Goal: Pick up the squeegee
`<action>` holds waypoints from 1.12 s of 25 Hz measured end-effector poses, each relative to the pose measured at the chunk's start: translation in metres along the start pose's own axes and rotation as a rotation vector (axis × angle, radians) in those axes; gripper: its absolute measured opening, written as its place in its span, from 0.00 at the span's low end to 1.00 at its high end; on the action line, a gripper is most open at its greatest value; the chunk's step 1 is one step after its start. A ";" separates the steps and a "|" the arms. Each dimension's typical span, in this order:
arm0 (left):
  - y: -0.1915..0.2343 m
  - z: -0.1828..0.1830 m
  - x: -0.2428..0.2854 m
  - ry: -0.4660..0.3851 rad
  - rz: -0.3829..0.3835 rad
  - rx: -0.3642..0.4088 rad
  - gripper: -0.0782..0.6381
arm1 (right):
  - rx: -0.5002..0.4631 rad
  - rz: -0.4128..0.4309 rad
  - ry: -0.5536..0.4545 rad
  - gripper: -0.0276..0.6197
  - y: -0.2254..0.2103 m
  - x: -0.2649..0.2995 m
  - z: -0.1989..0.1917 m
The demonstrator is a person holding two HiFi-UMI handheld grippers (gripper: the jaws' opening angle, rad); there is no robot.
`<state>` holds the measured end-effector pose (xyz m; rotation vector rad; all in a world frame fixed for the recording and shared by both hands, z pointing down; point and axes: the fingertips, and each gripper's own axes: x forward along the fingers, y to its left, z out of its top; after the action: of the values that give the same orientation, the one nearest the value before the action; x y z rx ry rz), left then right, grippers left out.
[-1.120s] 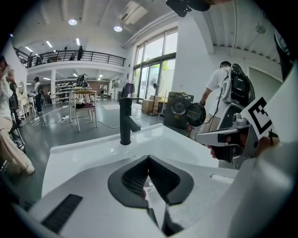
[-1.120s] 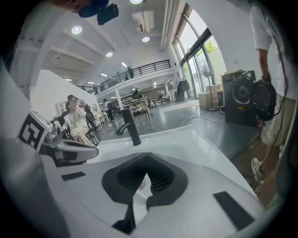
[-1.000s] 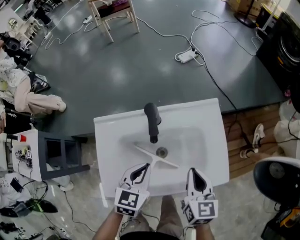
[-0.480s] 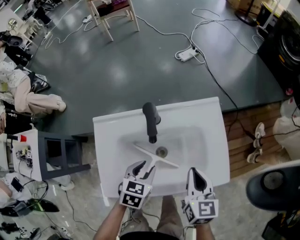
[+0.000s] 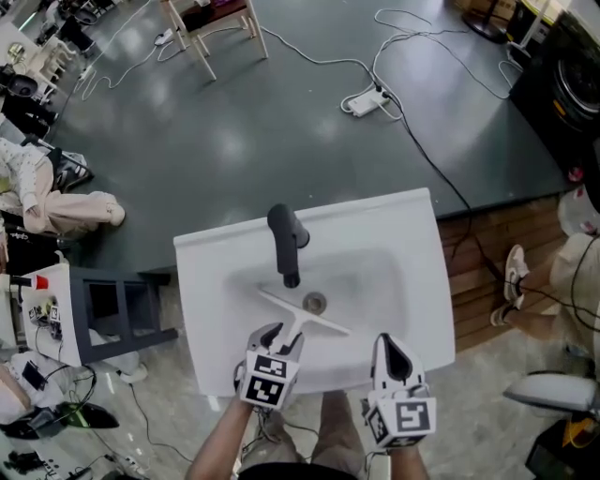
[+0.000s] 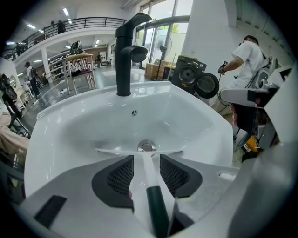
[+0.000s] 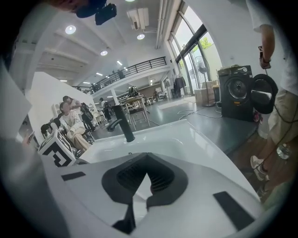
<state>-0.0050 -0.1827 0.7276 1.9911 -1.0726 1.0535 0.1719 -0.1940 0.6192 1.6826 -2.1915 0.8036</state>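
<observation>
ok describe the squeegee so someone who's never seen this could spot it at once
Find the white sink with the black faucet. In its basin, on the person's side of the drain, lies the squeegee. It's the only loose thing there: a pale T shape, thin blade and dark-tipped handle.

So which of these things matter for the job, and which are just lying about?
In the job:
- squeegee, lying in the sink
- left tool: its jaws have just been opening, with the handle between them, not gripped

Just lying about:
- black tap
- right tool, shut and empty
- power strip, wooden chair, washing machine beyond
</observation>
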 end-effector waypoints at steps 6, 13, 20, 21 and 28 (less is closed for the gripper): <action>-0.005 -0.009 0.011 0.072 -0.009 -0.002 0.33 | -0.004 0.005 0.005 0.04 -0.002 0.000 0.000; -0.004 -0.016 0.023 0.133 -0.003 0.016 0.31 | 0.008 0.018 0.004 0.04 -0.004 0.002 -0.004; -0.006 -0.017 0.026 0.152 0.012 0.009 0.24 | 0.015 0.027 0.005 0.04 -0.010 0.002 -0.005; -0.006 -0.019 0.025 0.157 0.013 -0.007 0.24 | 0.016 0.029 0.004 0.04 -0.009 0.002 -0.005; -0.004 -0.018 0.028 0.141 0.031 -0.014 0.23 | 0.014 0.029 0.004 0.04 -0.011 0.001 -0.005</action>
<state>0.0019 -0.1765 0.7595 1.8647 -1.0354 1.1802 0.1819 -0.1937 0.6271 1.6580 -2.2171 0.8303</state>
